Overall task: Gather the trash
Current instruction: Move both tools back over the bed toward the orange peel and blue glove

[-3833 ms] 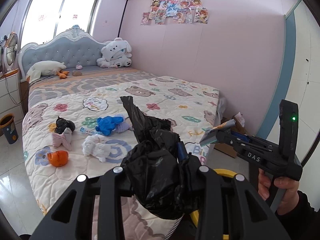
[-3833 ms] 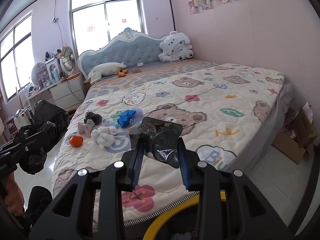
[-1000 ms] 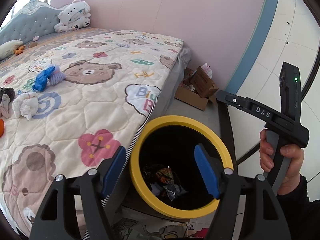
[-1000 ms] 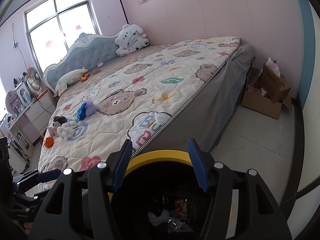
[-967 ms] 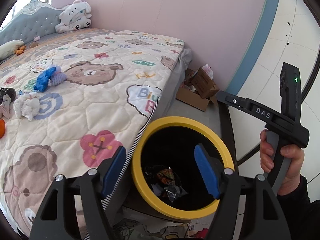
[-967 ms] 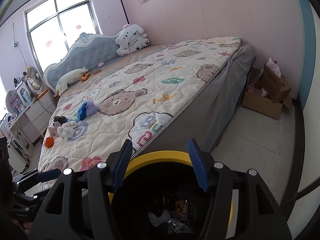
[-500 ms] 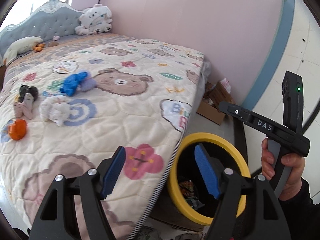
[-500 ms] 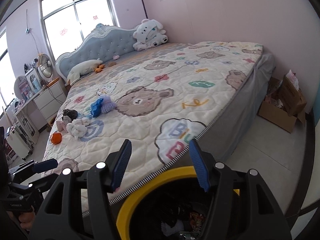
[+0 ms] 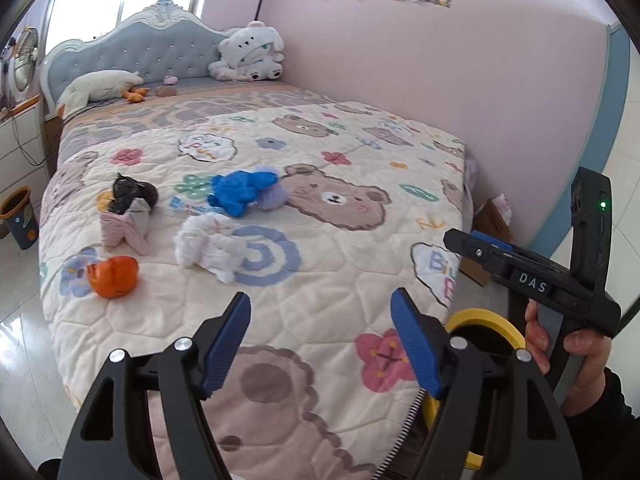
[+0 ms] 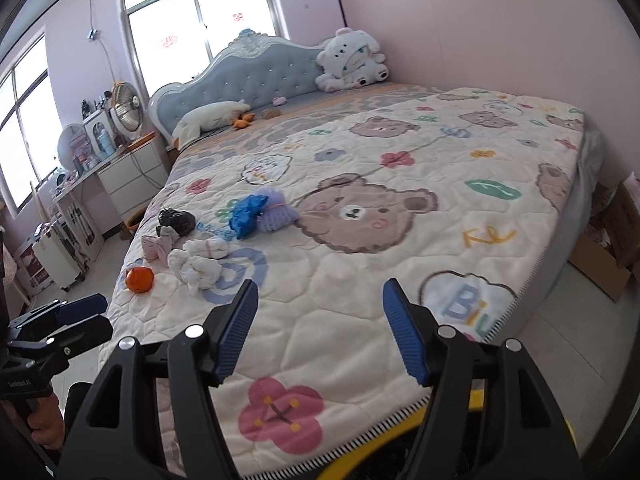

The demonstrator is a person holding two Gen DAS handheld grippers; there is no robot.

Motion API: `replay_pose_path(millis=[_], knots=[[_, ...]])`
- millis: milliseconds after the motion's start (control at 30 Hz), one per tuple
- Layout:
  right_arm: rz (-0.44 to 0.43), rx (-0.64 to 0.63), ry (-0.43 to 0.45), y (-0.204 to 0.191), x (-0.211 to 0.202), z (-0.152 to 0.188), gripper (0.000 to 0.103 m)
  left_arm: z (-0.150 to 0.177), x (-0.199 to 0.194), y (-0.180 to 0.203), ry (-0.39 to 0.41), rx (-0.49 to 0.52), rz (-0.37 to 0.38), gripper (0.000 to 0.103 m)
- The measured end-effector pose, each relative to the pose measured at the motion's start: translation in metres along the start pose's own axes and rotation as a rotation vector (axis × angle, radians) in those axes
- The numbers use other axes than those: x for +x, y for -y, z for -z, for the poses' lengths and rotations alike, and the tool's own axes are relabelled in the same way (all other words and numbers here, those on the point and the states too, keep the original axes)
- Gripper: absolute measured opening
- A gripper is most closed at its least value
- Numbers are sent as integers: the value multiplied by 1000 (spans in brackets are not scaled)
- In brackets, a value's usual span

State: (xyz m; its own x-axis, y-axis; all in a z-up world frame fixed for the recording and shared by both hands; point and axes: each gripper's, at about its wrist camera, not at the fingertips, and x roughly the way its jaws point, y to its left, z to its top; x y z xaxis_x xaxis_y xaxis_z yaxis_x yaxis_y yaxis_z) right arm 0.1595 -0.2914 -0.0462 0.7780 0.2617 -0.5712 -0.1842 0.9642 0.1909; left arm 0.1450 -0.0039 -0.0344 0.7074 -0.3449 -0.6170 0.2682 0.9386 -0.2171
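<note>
Both your grippers are empty with jaws spread wide: the left gripper [image 9: 320,316] and the right gripper [image 10: 318,304] each point over the bed [image 9: 360,264]. You look to be between loads, reaching for the next piece. The bin [image 9: 480,318] sits at 4 o'clock in the left view, against the bed's corner. The trash lies in a cluster around 10 o'clock: tissue [image 9: 208,246] nearest, orange peel [image 9: 113,271] to its left, blue bag [image 9: 240,192] and black bag [image 9: 130,196] farther back. Next, I'd bring one gripper down around the tissue and close; it is soft, so pinch deep.
</note>
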Motion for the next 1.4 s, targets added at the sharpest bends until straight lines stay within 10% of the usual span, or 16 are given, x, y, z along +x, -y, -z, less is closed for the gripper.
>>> replay_pose_path(millis=[867, 1400], knots=[[-74, -139, -86, -94, 156, -57, 67, -27, 17, -147, 16, -188, -193, 74], [36, -163, -111, -111, 253, -73, 72, -16, 57, -200, -28, -245, -233, 77]])
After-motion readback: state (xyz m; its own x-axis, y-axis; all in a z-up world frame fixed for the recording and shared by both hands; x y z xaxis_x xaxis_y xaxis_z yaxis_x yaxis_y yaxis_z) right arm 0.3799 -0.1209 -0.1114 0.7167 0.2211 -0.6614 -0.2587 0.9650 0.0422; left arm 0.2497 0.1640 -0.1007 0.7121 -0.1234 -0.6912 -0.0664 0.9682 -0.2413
